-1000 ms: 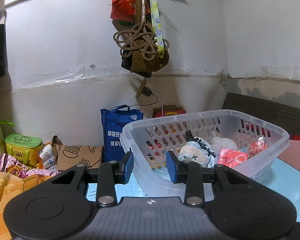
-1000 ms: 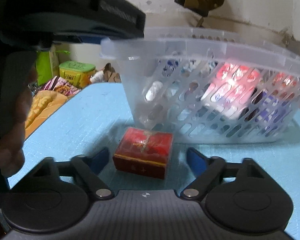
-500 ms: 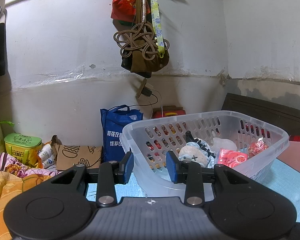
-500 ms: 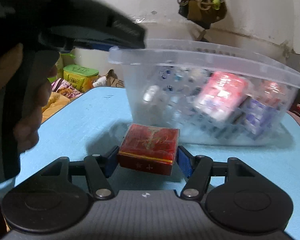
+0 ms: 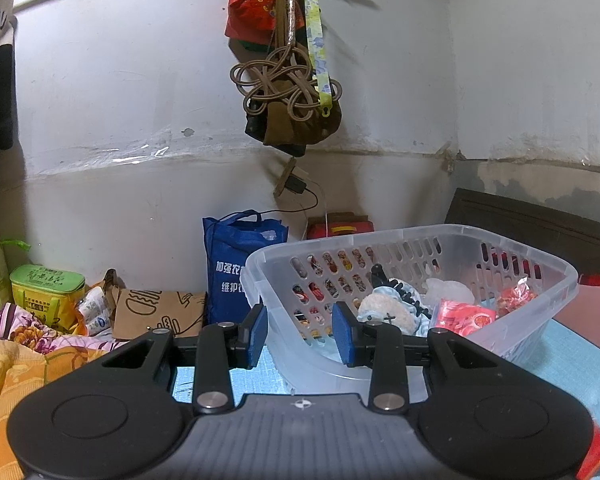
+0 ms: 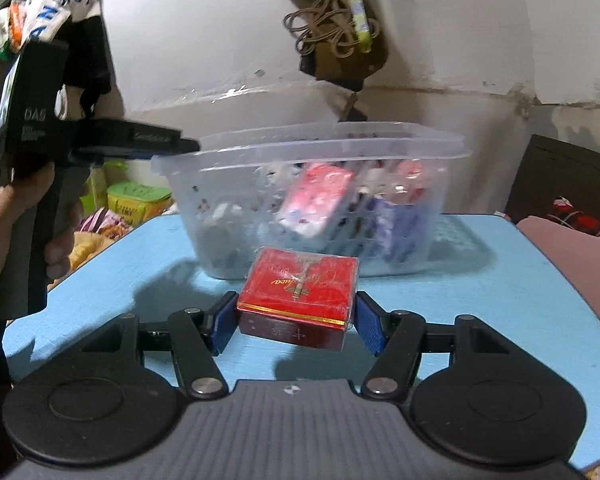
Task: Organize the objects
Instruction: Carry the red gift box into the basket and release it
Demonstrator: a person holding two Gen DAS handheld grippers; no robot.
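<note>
Since a second ago, our right hand-held gripper (image 6: 296, 322) has closed on the red box (image 6: 298, 300) and lifted it off the tabletop (image 6: 480, 300); the left view is unchanged.

Left wrist view: our left hand-held gripper (image 5: 300, 334) sits narrow, its pads to either side of the basket (image 5: 556, 276) rim at 12 o'clock, though we cannot tell whether they press on it. The basket already holds a plush toy (image 5: 388, 308), red snack packets (image 5: 464, 316) and more, so we judge the sorting well along. At 9 o'clock lie a green tin (image 5: 46, 284) and a paper bag (image 5: 156, 312); a blue bag (image 5: 236, 260) stands at 11.

Right wrist view: the red box is clamped between the blue pads, clear of the tabletop, with the basket just beyond at 12 o'clock. What is left, we judge, is carrying it over the rim and letting go. The basket's near wall stands in the way, and the left hand-held gripper (image 6: 140, 142) reaches in at 10 o'clock by the rim's left corner.
</note>
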